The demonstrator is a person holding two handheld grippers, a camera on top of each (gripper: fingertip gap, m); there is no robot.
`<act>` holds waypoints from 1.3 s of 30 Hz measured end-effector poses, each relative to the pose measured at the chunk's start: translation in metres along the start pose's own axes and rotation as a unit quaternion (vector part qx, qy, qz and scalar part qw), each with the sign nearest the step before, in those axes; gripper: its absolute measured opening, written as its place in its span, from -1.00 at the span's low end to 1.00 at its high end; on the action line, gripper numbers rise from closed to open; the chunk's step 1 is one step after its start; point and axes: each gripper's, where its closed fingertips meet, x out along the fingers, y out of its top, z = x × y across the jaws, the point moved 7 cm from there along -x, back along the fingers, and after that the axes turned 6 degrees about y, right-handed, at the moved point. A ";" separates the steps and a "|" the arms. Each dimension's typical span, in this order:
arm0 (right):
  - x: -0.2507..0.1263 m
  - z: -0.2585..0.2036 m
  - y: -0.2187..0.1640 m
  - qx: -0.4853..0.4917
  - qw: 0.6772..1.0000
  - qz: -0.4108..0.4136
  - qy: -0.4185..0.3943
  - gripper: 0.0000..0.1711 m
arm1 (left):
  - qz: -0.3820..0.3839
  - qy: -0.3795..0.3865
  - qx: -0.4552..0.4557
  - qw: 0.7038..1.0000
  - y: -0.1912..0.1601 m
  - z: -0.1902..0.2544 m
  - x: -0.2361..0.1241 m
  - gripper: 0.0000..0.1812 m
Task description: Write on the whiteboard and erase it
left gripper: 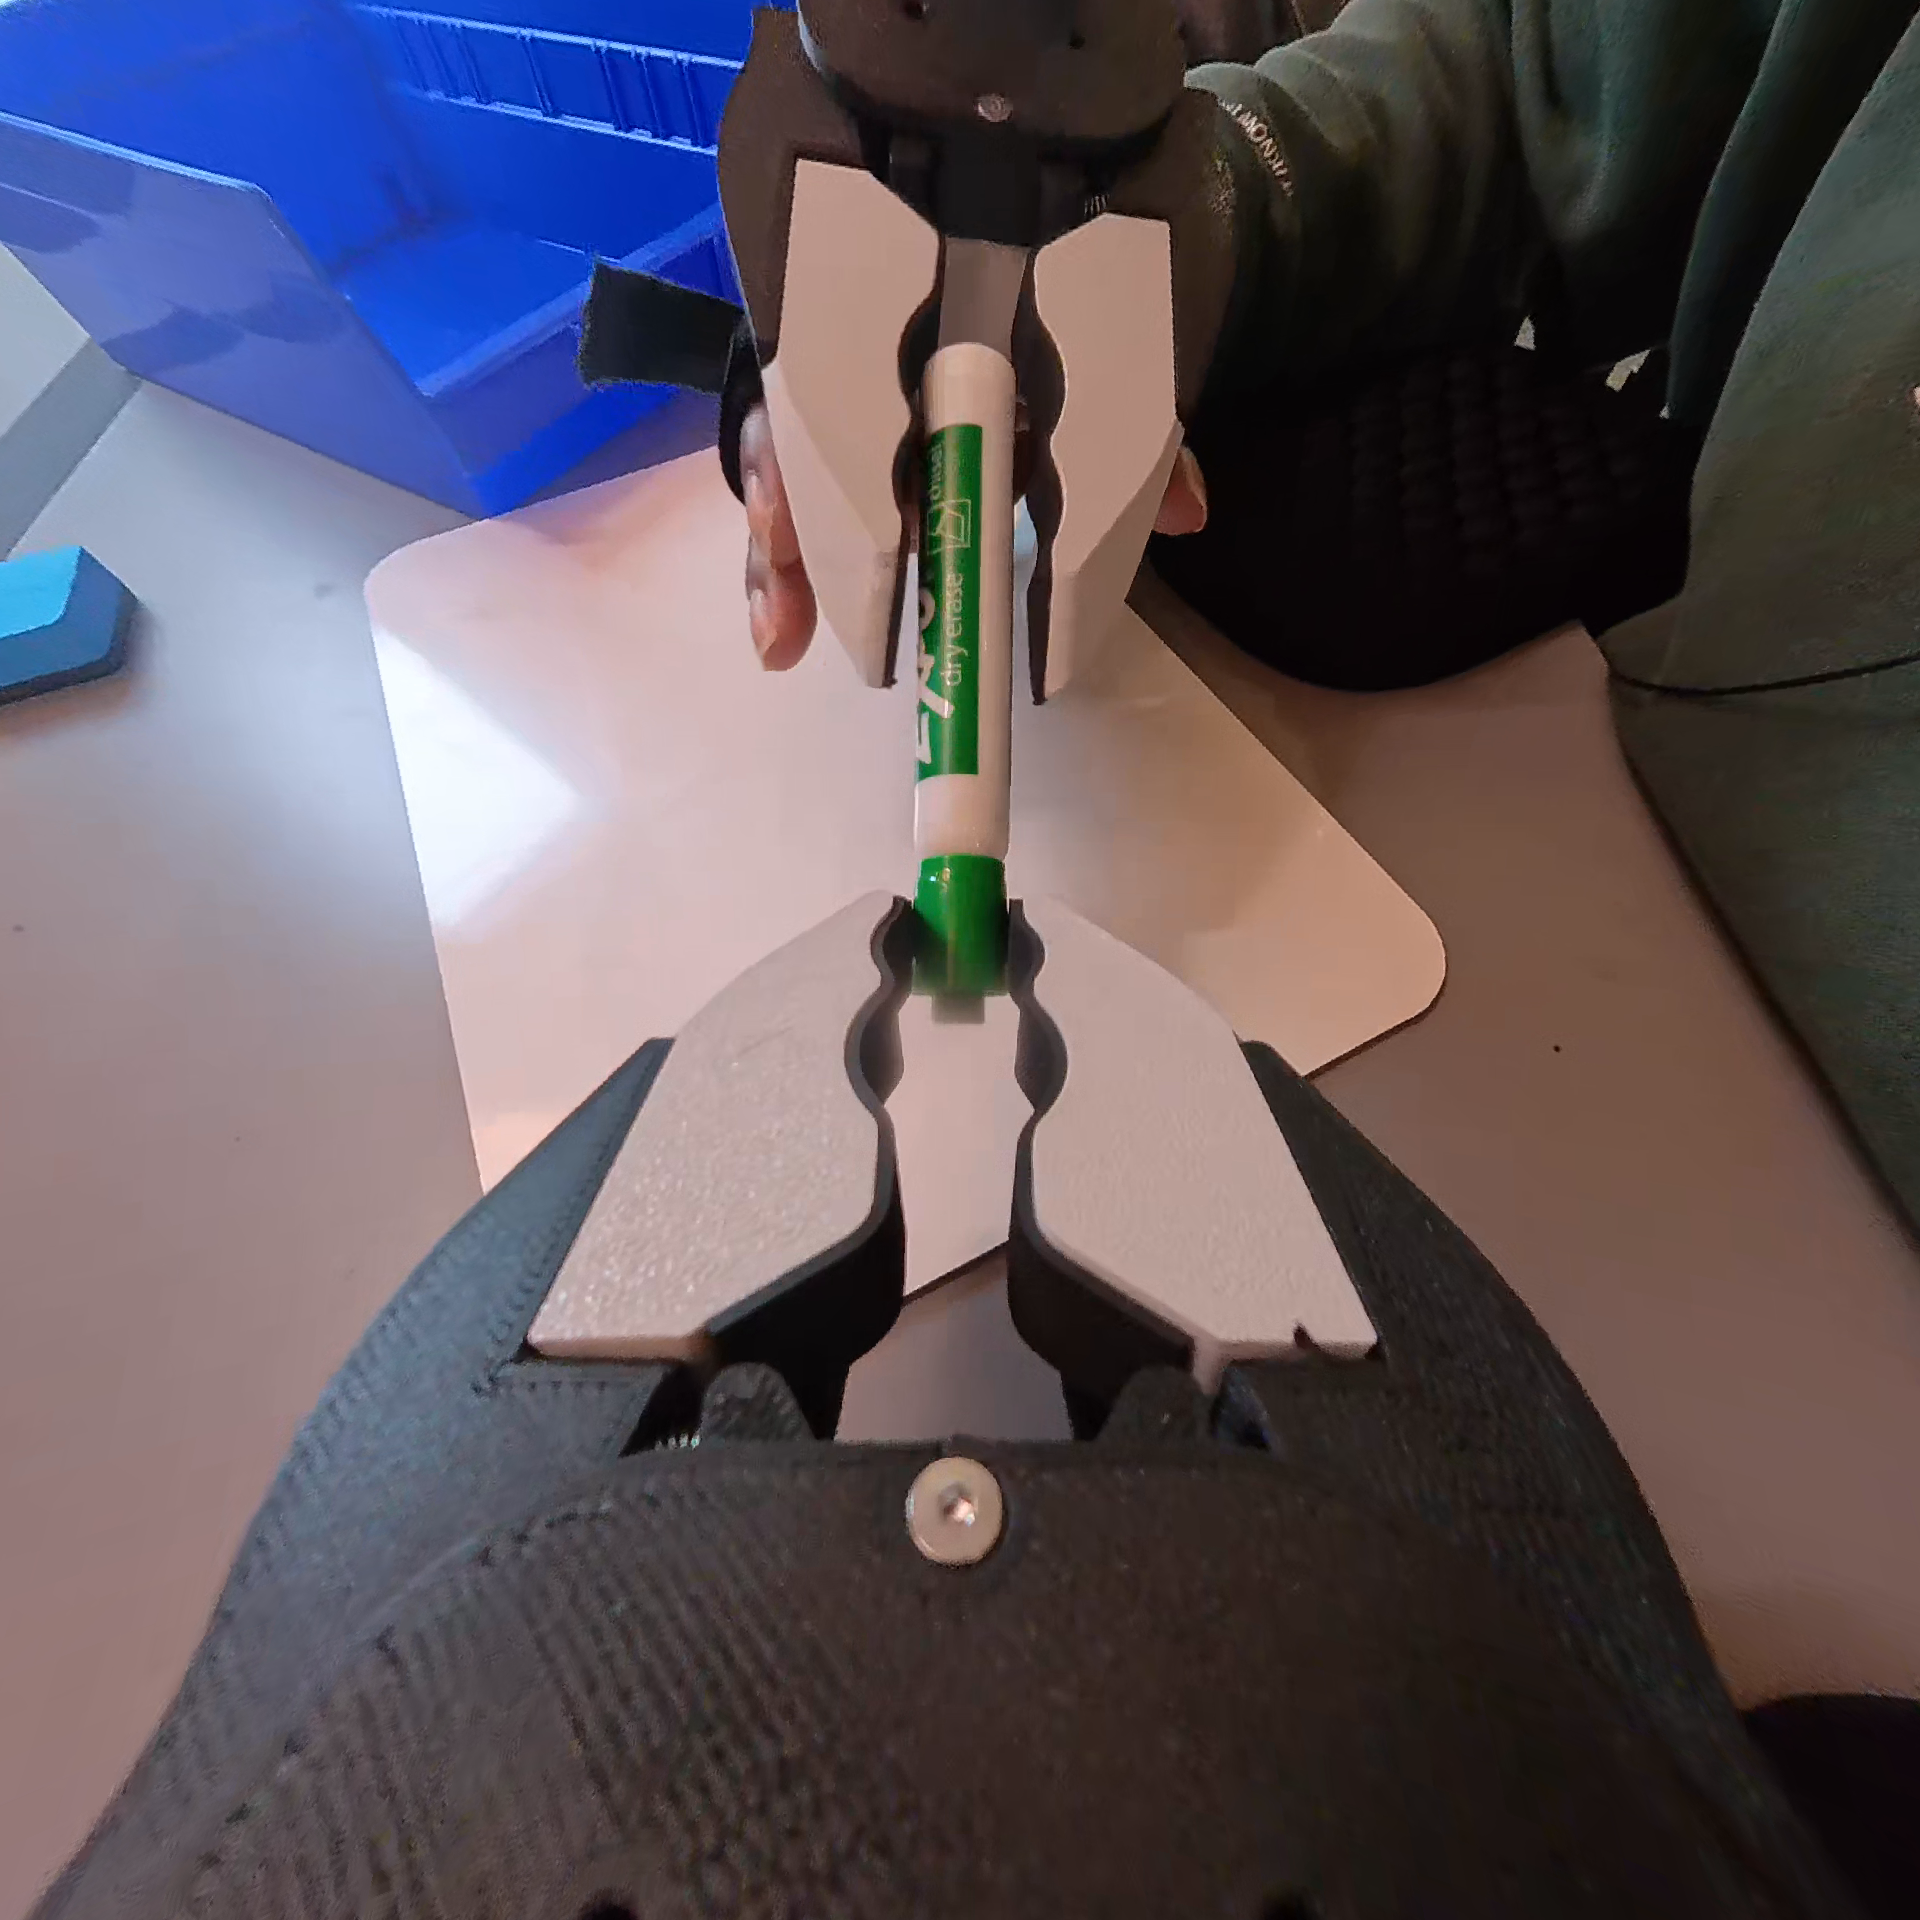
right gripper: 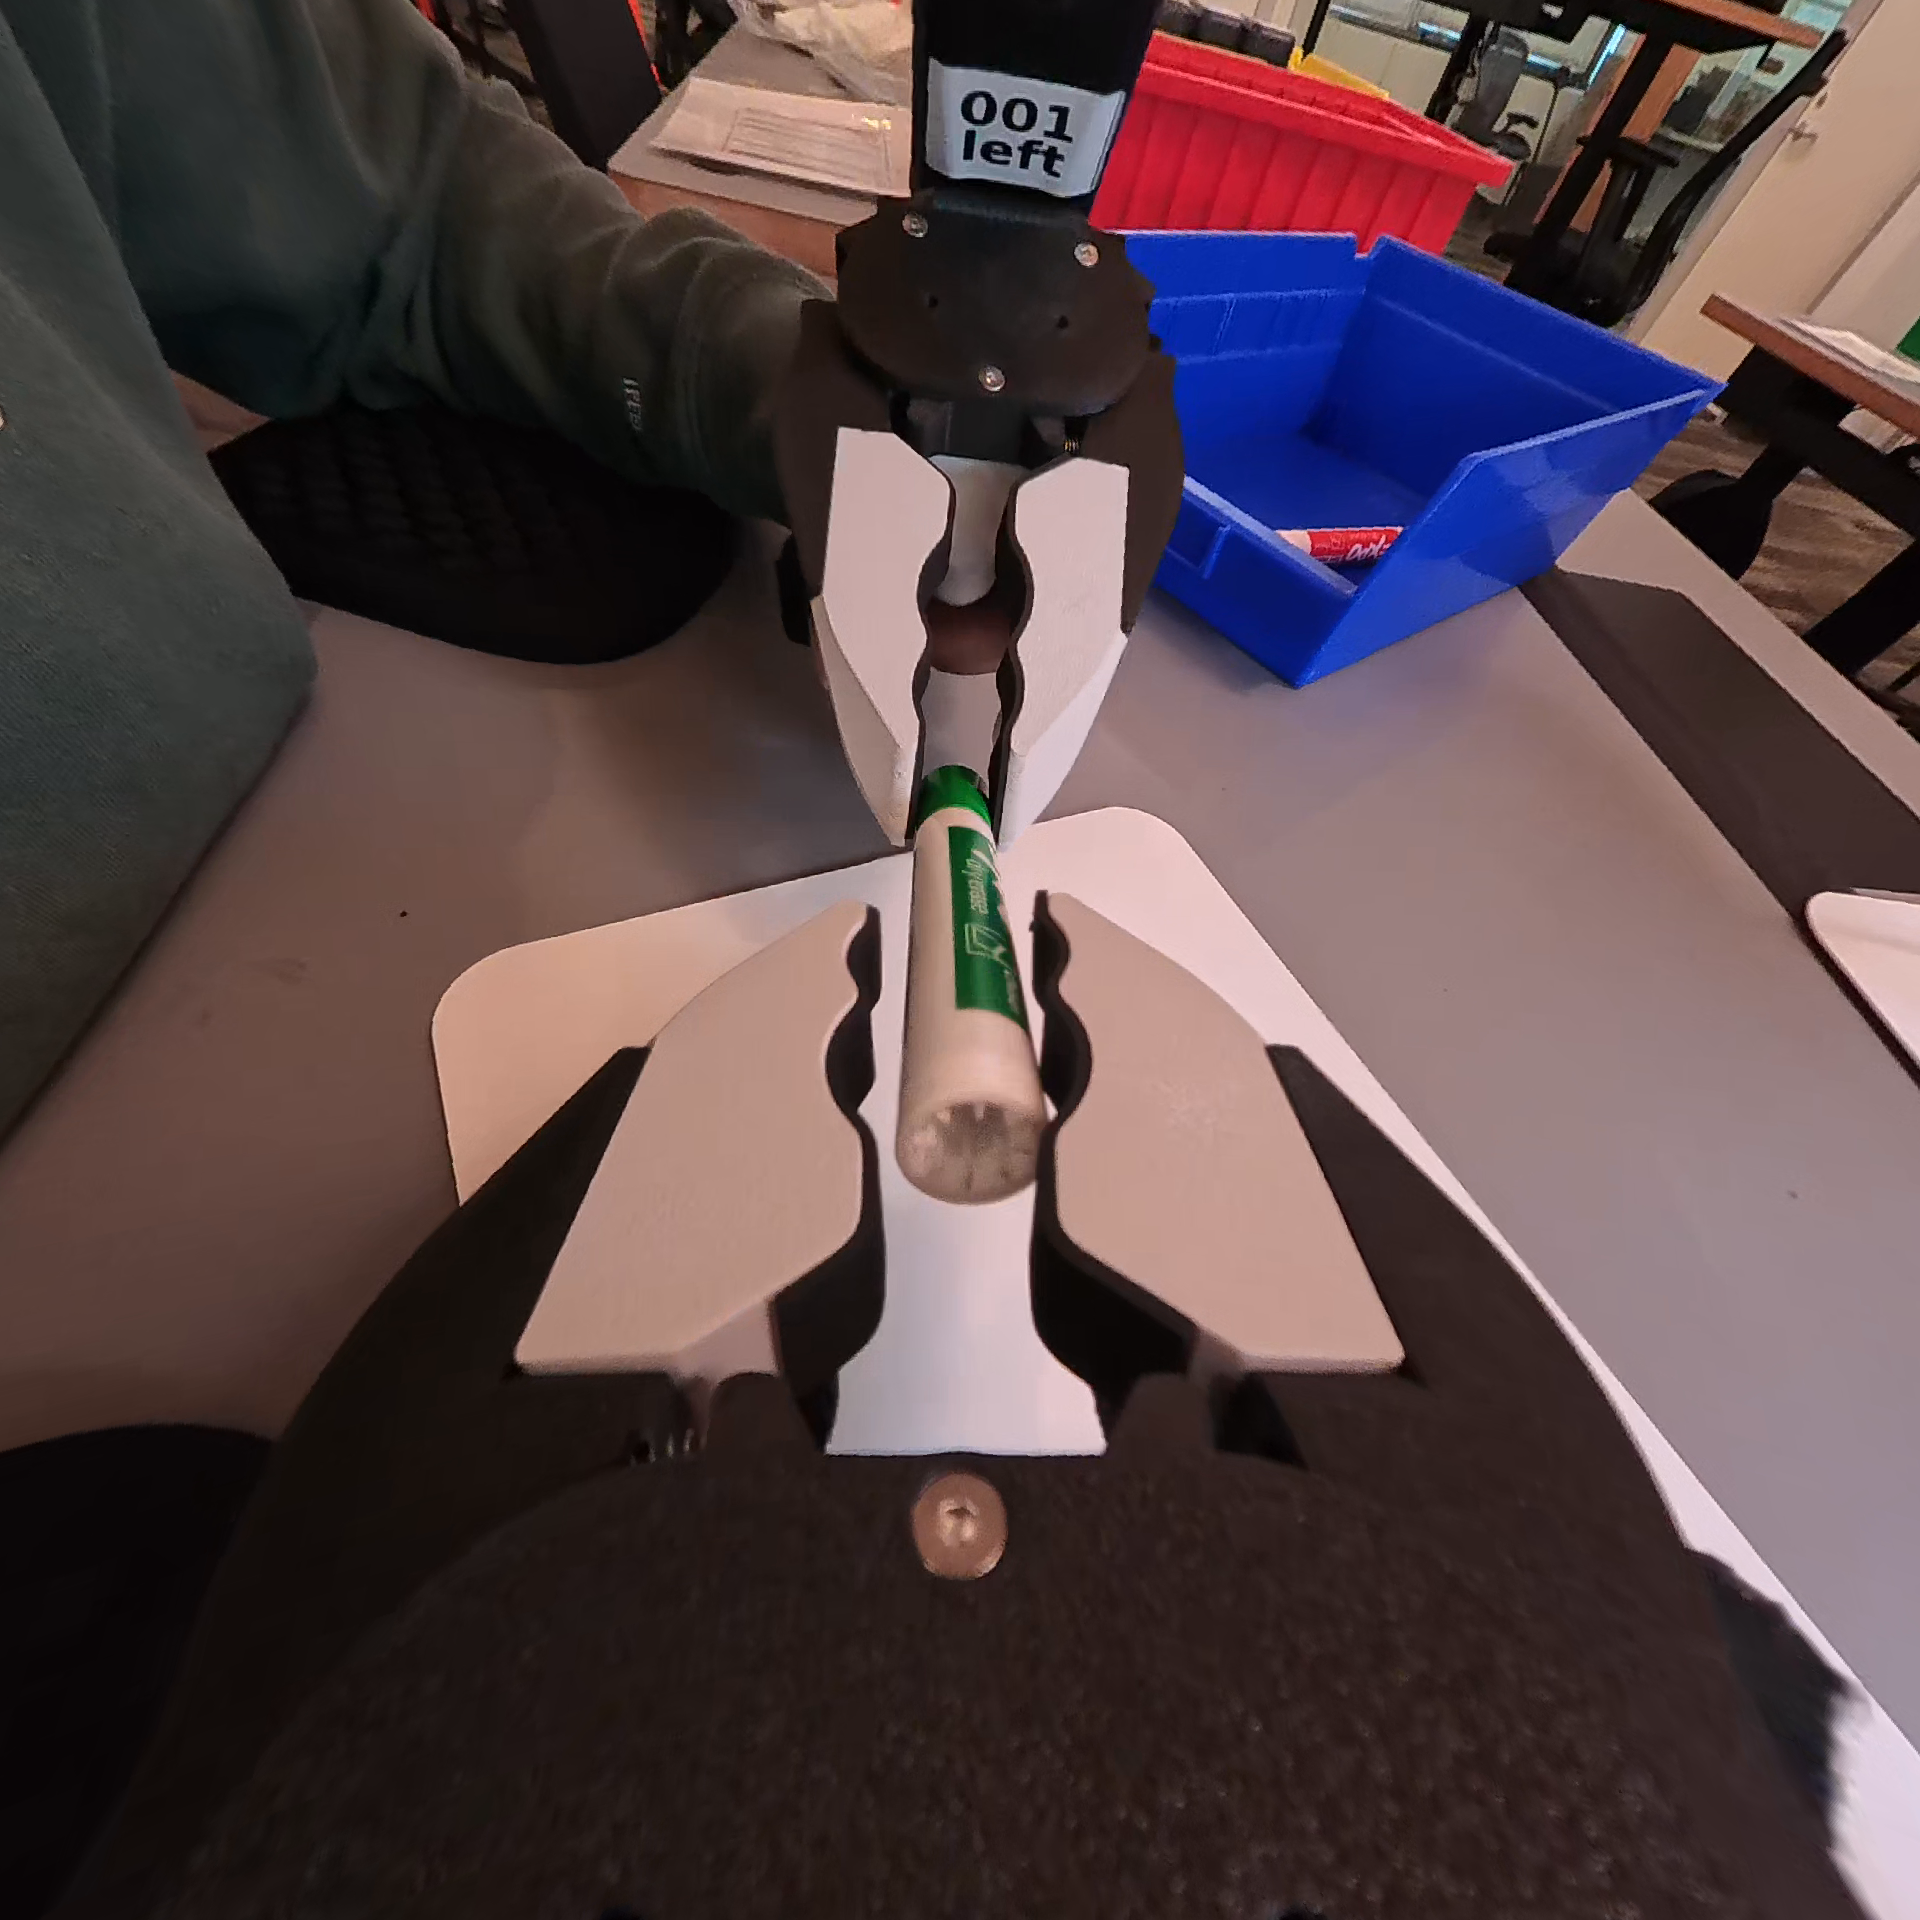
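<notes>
A green-and-white dry-erase marker (left gripper: 961, 623) hangs level between my two grippers above a blank whiteboard (left gripper: 623, 779) lying flat on the grey table. My left gripper (left gripper: 956, 914) is shut on the marker's green cap (left gripper: 958, 925) at its fingertips. My right gripper (right gripper: 956, 914) faces it and is shut on the white barrel (right gripper: 971, 987), which sits in the notches of its pads. The barrel's butt end points into the right wrist camera. The right gripper also shows in the left wrist view (left gripper: 966, 675), and the left gripper shows in the right wrist view (right gripper: 951, 821).
A blue eraser (left gripper: 52, 613) lies on the table left of the board. A blue bin (right gripper: 1403, 468) holding a red marker (right gripper: 1340, 542) stands behind the board, with a red bin (right gripper: 1278, 156) beyond. Another white board (right gripper: 1870, 956) lies at the right edge. The person's green sleeve (right gripper: 416, 260) is close.
</notes>
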 end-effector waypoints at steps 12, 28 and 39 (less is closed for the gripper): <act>0.001 -0.001 -0.001 0.015 1.000 0.012 0.011 -0.77 | 0.007 -0.010 -0.014 1.000 0.002 0.001 -0.001 -0.80; 0.002 0.001 0.000 0.058 0.997 0.037 0.024 -0.78 | -0.006 0.021 0.041 0.999 0.005 0.006 0.001 -0.80; 0.003 0.000 0.000 0.059 0.997 0.037 0.023 -0.78 | -0.007 0.012 0.023 1.000 0.003 0.006 0.001 -0.80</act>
